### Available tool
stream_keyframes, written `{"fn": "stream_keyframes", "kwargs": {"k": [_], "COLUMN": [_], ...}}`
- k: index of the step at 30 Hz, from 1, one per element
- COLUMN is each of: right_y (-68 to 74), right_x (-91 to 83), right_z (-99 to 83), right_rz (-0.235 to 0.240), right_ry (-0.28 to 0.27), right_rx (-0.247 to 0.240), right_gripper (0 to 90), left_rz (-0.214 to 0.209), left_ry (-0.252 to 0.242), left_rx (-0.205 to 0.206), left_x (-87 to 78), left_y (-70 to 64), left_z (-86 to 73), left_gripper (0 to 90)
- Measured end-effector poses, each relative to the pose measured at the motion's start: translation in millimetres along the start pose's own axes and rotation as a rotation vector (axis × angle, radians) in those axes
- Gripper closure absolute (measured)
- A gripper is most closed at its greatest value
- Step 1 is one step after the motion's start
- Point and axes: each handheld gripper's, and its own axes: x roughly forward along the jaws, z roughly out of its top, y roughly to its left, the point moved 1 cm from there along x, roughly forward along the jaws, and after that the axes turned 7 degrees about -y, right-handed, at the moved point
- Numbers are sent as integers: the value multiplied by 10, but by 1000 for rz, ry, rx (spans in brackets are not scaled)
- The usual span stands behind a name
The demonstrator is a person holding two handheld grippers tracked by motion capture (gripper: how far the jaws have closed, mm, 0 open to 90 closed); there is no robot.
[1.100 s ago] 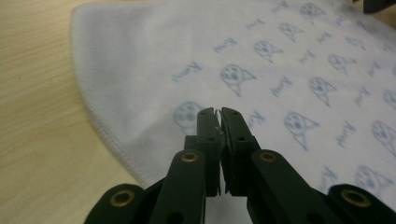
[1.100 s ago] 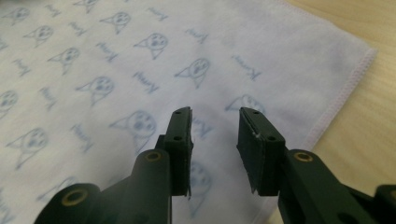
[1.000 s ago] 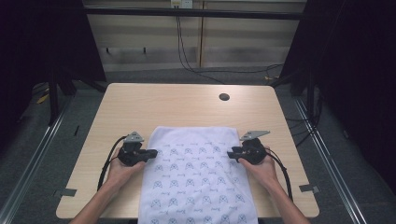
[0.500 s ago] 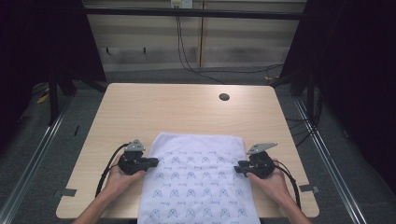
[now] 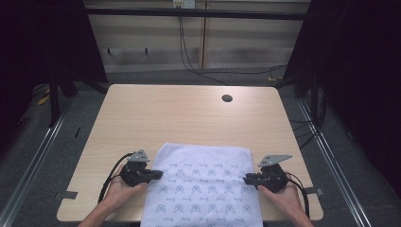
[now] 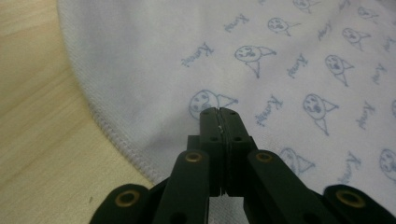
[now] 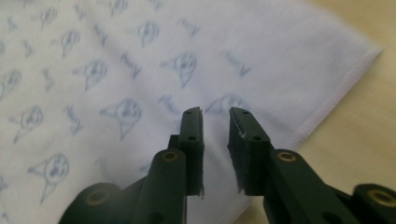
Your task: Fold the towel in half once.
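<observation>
We see a white cloth (image 5: 203,187) printed with small blue faces lying flat at the 6 o'clock side of the wooden table (image 5: 179,118), its near end hanging over the table edge. Our left gripper (image 5: 158,175) sits at the cloth's 9 o'clock edge, jaws pressed together over the fabric with nothing visibly between them. Our right gripper (image 5: 246,179) sits at the 3 o'clock edge, jaws parted above the cloth near its hemmed border. A dark round hole (image 5: 227,98) lies toward 1 o'clock
</observation>
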Motion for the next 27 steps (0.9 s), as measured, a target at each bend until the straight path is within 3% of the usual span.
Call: {"fn": "stream_keyframes", "kwargs": {"k": [3,5,8,10,14,16,18,20,22,27], "right_y": [-125,-233,-422,-563,-757,-781,-773,-776,-782,-742], "right_x": [-43,-38,9,61,234,316,377,444,497,530], "right_z": [174,257,334,362,395,416,432,432,414,394], "right_rz": [-26,-52,-101,-128,-129,-120,-129,-136,-153,-172], "right_ry": [-54,-84,-98,-105,-75,-66,-46,-48,-32,-21], "right_rx": [-6,-5,5,33,55,51,47,30,20,-7], "right_gripper": [725,722,719,702,657,636,598,570,546,600], "left_rz": [8,15,25,44,82,92,138,165,185,209], "left_ry": [1,-8,-12,-32,-84,-119,-117,-140,-102,-116], "left_rx": [24,11,29,17,-19,-60,-58,-94,-86,-96], "left_x": [14,9,-14,-45,-118,-151,-167,-150,-99,14], "left_y": [25,57,105,159,309,393,470,574,630,681], "left_z": [39,51,45,49,84,97,133,168,194,299], "left_gripper": [825,802,834,839,840,840,836,833,807,730]}}
